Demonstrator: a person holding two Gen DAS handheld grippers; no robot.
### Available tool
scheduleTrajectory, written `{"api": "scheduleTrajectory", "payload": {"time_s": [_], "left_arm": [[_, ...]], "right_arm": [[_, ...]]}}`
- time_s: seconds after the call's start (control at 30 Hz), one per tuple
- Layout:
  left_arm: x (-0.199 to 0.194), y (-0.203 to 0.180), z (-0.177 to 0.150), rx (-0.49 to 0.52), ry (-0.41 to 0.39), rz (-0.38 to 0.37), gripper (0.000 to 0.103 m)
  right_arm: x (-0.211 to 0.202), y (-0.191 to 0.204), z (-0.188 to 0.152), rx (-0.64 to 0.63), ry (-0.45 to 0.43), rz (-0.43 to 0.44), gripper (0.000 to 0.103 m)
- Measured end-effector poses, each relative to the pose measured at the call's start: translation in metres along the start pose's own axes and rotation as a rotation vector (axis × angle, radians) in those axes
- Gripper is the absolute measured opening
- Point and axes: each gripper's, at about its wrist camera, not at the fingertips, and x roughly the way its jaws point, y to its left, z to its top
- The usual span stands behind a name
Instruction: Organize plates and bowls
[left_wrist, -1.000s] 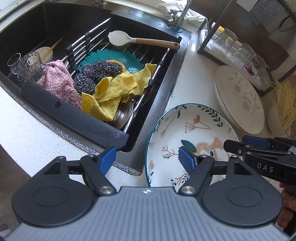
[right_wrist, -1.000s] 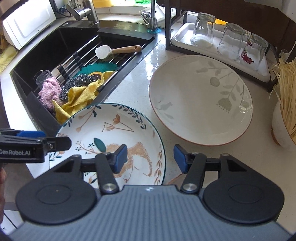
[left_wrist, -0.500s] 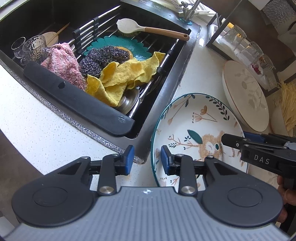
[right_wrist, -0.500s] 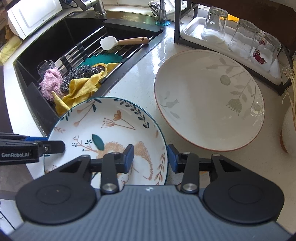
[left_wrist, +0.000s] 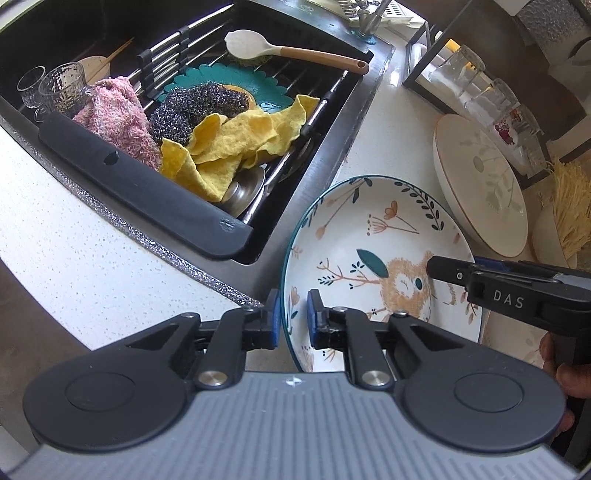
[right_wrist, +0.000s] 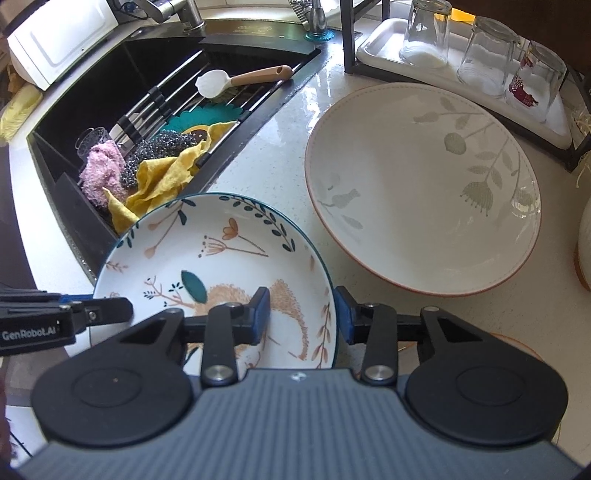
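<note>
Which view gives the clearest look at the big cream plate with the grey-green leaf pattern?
The right wrist view: the cream leaf-pattern plate lies nearly whole and face-on, bird and flower motifs readable. The left wrist view shows it small, foreshortened at the right edge, pattern faint.

Two round ceramic plates sit on the speckled white counter: one white plate with a teal rim and a hedgehog drawing (right_wrist: 236, 243), one larger cream plate with grey-green leaf prints (right_wrist: 424, 188). Three clear upturned drinking glasses (right_wrist: 484, 55) stand on one white drain tray (right_wrist: 376, 48). In the one black sink (right_wrist: 110, 77): two small clear glasses (left_wrist: 55, 92), one pink fuzzy cloth (left_wrist: 118, 118), one yellow cloth (left_wrist: 236, 144), one dark metal scourer (left_wrist: 199, 107), one white wooden-handled brush (left_wrist: 258, 46), one teal scalloped mat (left_wrist: 221, 75).
</note>
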Motion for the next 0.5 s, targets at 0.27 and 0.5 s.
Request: {"api": "scheduleTrajectory", "payload": {"time_s": [0.27,0.5], "left_arm": [[-0.007,0.007,-0.002,-0.045,0.009,0.000,0.016],[-0.025,0.011,0.000,-0.058,-0.034,0.026,0.016]], "right_arm": [[-0.001,-0.008,0.002,0.056,0.026,0.046,0.027],[-0.011,0.002,0.002,0.053,0.008,0.083,0.027]]}}
